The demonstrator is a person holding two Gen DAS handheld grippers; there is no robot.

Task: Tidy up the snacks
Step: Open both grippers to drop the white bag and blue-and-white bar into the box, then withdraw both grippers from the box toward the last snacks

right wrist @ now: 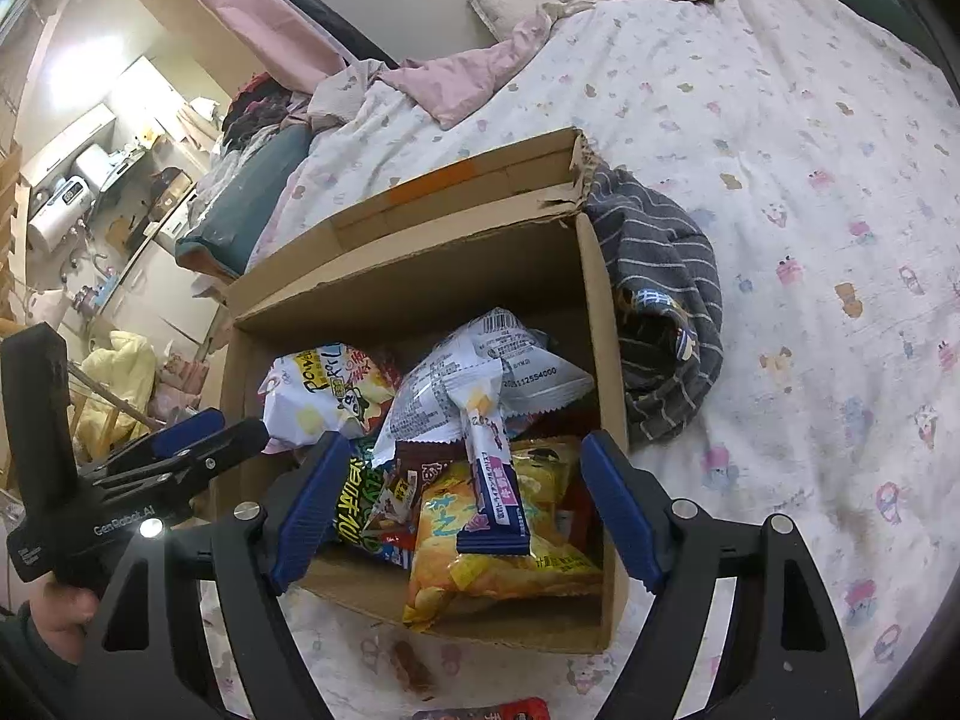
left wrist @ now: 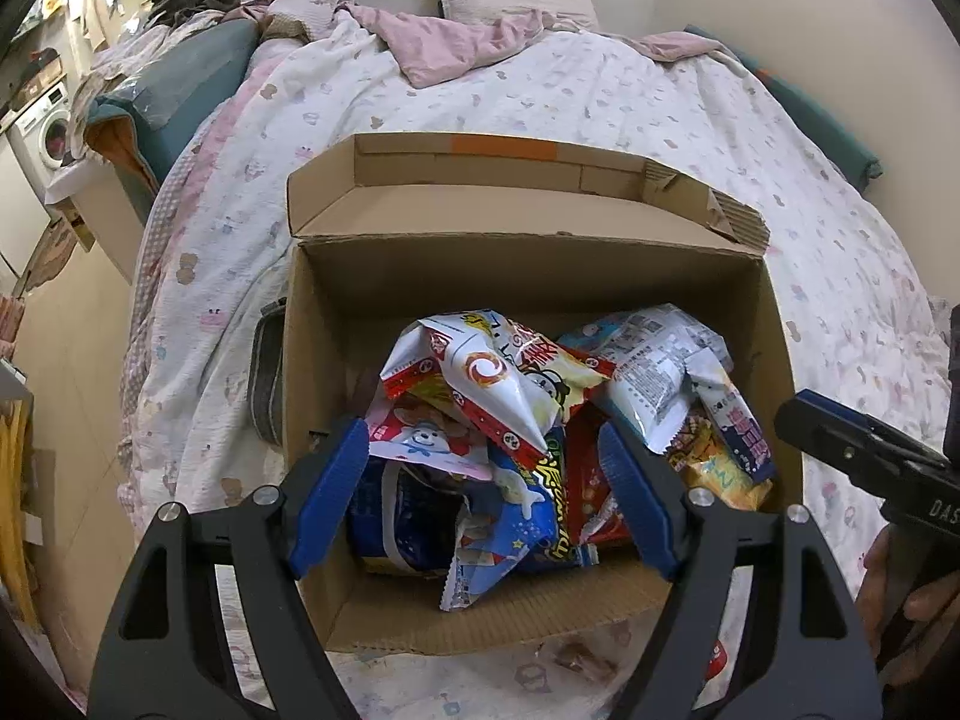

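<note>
An open cardboard box [left wrist: 528, 252] stands on the bed, piled with snack packets. On top are a white and red bag [left wrist: 498, 384], a white bag with printed text [left wrist: 654, 366] and a blue bag [left wrist: 420, 510]. My left gripper [left wrist: 480, 438] hangs open over the near left of the pile, touching nothing. My right gripper [right wrist: 465, 450] is open above the box's [right wrist: 594, 312] near right corner. A blue and white bar [right wrist: 498, 498] lies loose between its fingers, resting on a yellow chips bag [right wrist: 498, 552]. Each gripper also shows in the other's view: the right gripper [left wrist: 840, 444], the left gripper [right wrist: 198, 438].
A grey striped cloth [right wrist: 666, 300] lies bunched against the box's right wall. On the patterned bedsheet before the box lie a small brown snack [right wrist: 414, 666] and a red packet [right wrist: 486, 711]. A pink blanket [left wrist: 444, 48] and a pillow are at the far end. The bed's edge drops off left.
</note>
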